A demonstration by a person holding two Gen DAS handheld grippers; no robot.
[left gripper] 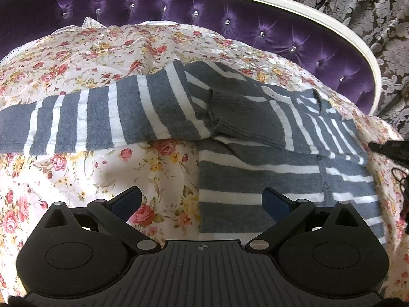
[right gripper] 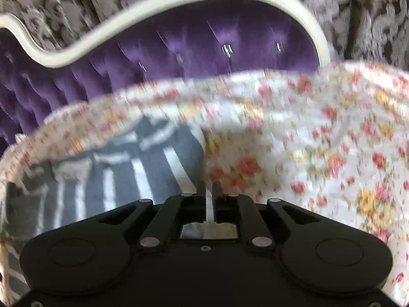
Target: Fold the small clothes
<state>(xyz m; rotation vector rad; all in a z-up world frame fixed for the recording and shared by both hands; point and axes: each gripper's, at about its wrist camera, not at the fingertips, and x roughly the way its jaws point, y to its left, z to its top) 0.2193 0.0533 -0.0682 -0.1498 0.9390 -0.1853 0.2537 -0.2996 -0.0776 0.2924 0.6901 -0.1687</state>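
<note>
A grey and white striped cardigan [left gripper: 255,179] lies on the flowered sheet. One sleeve [left gripper: 102,117] stretches out to the left; the other sleeve [left gripper: 242,117] is folded across the chest. My left gripper [left gripper: 202,194] hovers open over the cardigan's lower left edge, with nothing between its blue pads [left gripper: 127,199]. The right gripper's dark tip [left gripper: 383,147] shows at the cardigan's right edge. In the blurred right wrist view, my right gripper [right gripper: 209,186] has its fingers almost together, with a thin strip of pale cloth between them at the edge of the cardigan [right gripper: 122,174].
The flowered sheet [left gripper: 89,58] covers a bed and rises in folds behind the cardigan. A purple tufted headboard [left gripper: 230,12] with a white frame [left gripper: 332,18] stands behind it. A patterned curtain [left gripper: 370,12] hangs beyond. A black cable [left gripper: 401,176] lies at the right edge.
</note>
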